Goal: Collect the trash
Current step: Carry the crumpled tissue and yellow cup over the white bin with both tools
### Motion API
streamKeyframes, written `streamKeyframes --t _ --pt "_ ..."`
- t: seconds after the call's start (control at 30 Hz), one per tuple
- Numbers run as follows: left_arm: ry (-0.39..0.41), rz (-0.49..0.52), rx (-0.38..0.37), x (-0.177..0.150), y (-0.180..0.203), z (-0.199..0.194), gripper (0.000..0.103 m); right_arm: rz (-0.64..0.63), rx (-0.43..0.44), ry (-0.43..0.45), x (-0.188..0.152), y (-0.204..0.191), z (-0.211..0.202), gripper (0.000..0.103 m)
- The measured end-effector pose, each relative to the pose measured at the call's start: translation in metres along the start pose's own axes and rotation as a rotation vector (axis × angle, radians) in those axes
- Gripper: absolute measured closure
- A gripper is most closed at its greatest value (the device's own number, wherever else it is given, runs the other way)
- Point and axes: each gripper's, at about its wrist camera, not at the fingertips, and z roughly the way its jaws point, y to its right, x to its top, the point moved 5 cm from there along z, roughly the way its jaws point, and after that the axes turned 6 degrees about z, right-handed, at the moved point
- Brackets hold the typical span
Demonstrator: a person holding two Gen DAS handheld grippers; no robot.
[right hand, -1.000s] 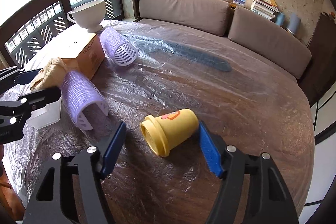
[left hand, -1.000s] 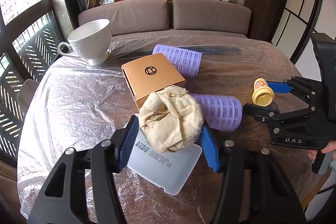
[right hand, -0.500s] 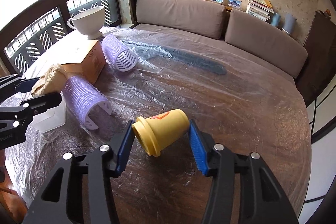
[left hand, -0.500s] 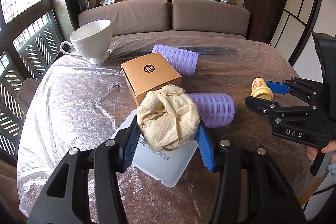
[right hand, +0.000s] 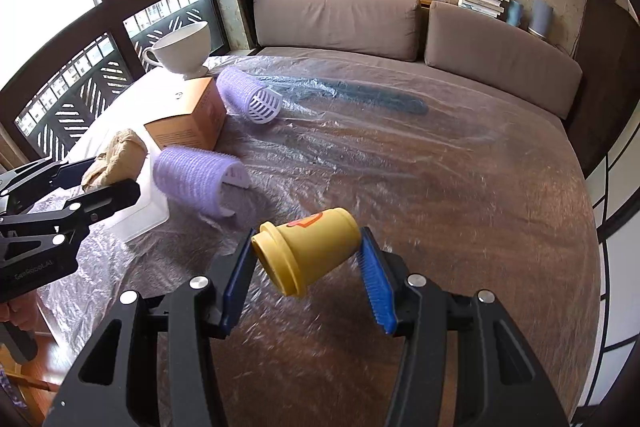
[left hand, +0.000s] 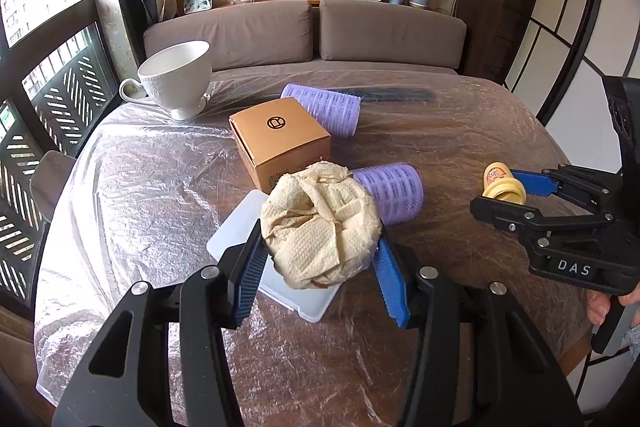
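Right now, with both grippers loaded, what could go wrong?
1. The yellow cup lies tilted across the right gripper, pinched by rim and base; it may twist loose.
2. The crumpled paper wad in the left gripper is soft and could slip.

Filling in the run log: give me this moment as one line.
left hand-held gripper: shut on crumpled paper wad | right hand-held gripper: shut on yellow cup | both over table

Your left wrist camera looks close along its fingers toward the sofa [left hand: 308, 31] at 12 o'clock, your right one faces it from nearer 2 o'clock, and both share the wrapped table [right hand: 460, 187].
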Motion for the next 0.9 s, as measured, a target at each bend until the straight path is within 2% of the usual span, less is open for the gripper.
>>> streamKeyframes --t 0.9 --pt "-0.035 0.036 -0.080 -0.049 0.010 -0.036 0.051 0.066 0.008 -0.015 -0.060 -0.042 -0.041 0.053"
